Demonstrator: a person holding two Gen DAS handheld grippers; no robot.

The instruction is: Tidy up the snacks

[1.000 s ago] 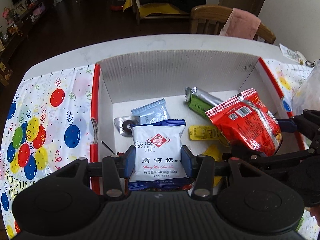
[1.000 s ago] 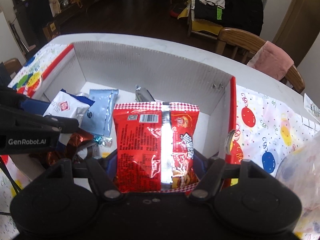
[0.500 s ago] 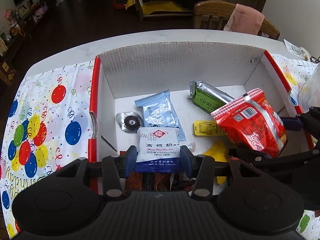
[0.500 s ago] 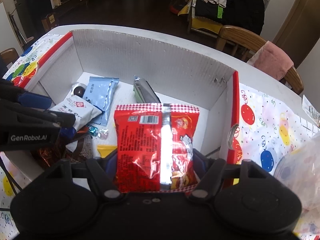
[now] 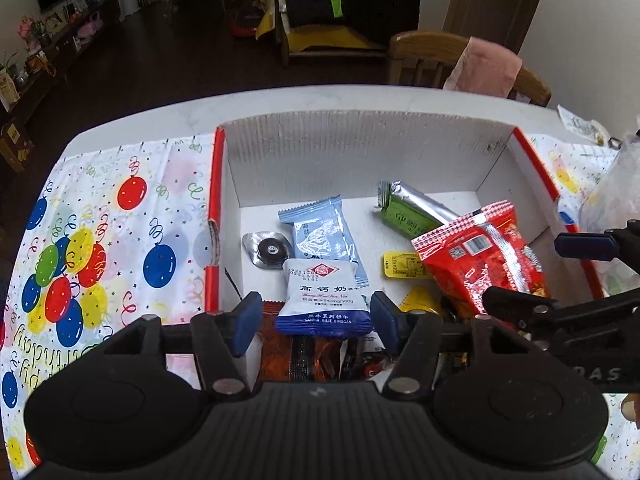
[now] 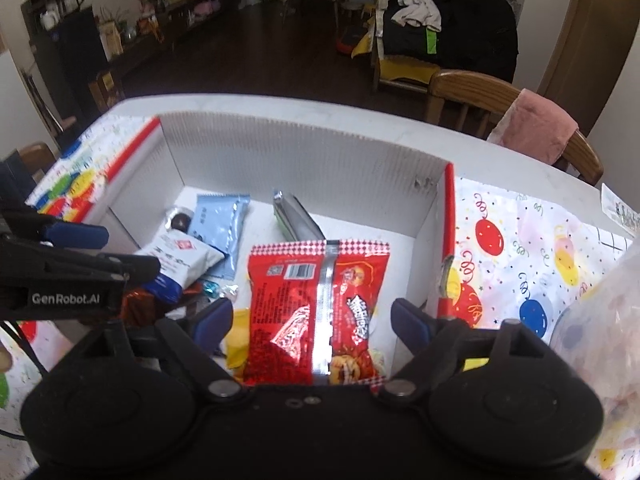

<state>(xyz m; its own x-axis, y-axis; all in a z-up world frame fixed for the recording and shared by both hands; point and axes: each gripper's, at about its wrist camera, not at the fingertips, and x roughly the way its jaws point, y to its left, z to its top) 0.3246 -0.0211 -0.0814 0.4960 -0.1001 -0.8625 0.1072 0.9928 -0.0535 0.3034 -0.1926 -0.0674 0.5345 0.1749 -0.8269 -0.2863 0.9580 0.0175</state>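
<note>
Two packets are being let go into the white box [image 5: 352, 168] at once, and the step asks only for a clean release. Farthest left on the box floor lie a foil-wrapped round sweet [image 5: 267, 249] and a pale blue packet [image 5: 320, 236], both already settled. Next comes the left gripper [image 5: 316, 320]: its jaws are opening, and the white biscuit packet [image 5: 322, 300] sits between them with a clear gap at each pad, resting partly on the pale blue packet and partly on a brown wrapper [image 5: 296, 354] beneath. Letting the jaws spread fully before lifting straight up should keep a pad from catching the packet's crimped edge. Toward the middle lie a green and silver bar [image 5: 408, 210] and a small yellow sachet [image 5: 404, 266]. On the right, the right gripper [image 6: 312, 324] is opening too, pads well off the red snack bag [image 6: 316, 312], which lies in the box near the right wall; its lower end is hidden by the gripper body, so it may be propped on a yellow wrapper [image 6: 236, 336] rather than flat. Both grippers are close together, so I would lift each away on its own side to avoid a knock.
</note>
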